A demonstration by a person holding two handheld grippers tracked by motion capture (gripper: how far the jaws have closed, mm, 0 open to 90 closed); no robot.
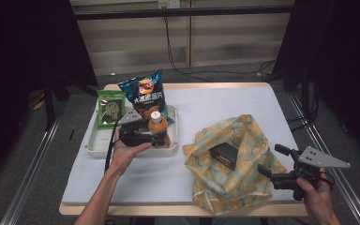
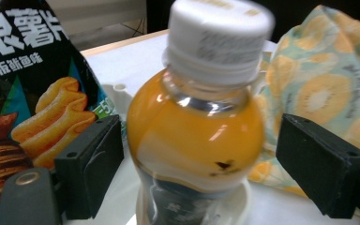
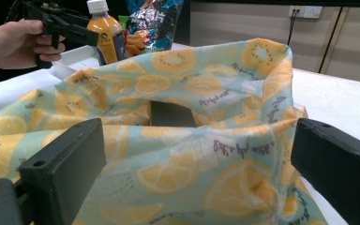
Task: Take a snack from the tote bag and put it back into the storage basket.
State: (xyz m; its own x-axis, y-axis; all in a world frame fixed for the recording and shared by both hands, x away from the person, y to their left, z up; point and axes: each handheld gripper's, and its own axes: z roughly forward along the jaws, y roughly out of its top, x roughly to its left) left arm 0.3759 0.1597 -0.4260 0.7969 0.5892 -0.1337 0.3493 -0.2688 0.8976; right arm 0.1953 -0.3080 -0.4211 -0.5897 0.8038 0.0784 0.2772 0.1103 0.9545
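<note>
Left gripper [image 1: 153, 137]: jaws apart, flanking orange juice bottle [image 2: 199, 140], no contact | Bottle: upright in white tray [image 1: 93, 146], long axis vertical, centred between jaws | Right gripper [image 1: 270, 169]: jaws apart, at fruit-print bag [image 3: 192, 154] | Nearer: left.

Between the left tool's [image 2: 199, 154] jaws, the white-capped orange juice bottle's [image 2: 194, 136] cap is blurred and its base cut off; beside it, the dark chip bag [image 2: 23, 93] is cropped.

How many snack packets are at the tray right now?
2: a blue chip bag at the white tray's far edge, and a green packet at its far-left corner. Others may hide behind these.
</note>
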